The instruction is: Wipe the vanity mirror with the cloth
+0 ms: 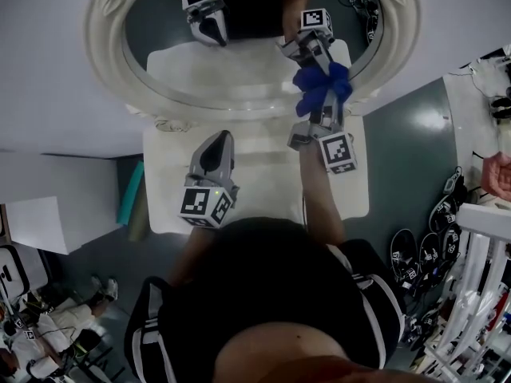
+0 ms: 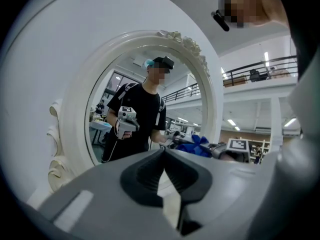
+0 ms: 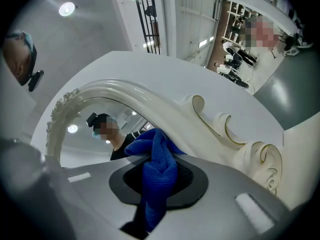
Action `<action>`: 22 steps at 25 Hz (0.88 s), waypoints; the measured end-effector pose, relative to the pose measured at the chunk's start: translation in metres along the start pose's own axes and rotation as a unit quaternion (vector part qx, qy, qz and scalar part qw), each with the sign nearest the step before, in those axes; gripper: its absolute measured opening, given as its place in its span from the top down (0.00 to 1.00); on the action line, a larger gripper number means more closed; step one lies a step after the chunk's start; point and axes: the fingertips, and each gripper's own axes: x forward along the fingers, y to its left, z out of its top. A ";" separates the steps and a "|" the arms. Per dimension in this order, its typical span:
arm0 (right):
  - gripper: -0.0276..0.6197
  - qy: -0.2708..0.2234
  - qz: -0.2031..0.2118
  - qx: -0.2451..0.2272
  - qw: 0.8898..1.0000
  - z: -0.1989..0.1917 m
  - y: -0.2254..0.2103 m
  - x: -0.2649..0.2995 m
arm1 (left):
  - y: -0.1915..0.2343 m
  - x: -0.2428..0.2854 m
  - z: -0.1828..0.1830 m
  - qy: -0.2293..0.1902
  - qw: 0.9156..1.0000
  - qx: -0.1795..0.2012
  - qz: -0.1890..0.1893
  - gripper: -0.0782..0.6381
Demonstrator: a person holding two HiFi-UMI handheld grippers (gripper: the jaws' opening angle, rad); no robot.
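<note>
My right gripper (image 1: 318,108) clamps the blue cloth (image 1: 326,86) at the mirror (image 1: 239,58). My left gripper (image 1: 217,140), jaws together, hovers over the white surface (image 1: 271,190), with grey floor (image 1: 407,142) beyond.

Raised mirror frame (image 3: 165,101) before right gripper (image 3: 160,143)

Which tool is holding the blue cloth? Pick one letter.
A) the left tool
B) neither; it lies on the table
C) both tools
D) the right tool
D: the blue cloth sits pinched between the jaws of the right tool, while the left tool is shut on nothing.
</note>
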 end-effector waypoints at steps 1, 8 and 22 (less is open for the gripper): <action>0.89 -0.006 0.002 0.004 1.000 0.005 0.002 0.002 | -0.003 0.001 0.002 0.001 1.000 0.000 -0.002 0.88; 0.89 -0.062 0.036 -0.014 0.997 0.029 0.025 0.012 | 0.007 0.002 -0.003 -0.003 1.000 -0.005 -0.008 0.88; 0.89 -0.124 0.108 -0.077 0.983 0.090 0.099 0.031 | 0.010 -0.008 -0.002 -0.024 1.000 -0.012 -0.016 0.88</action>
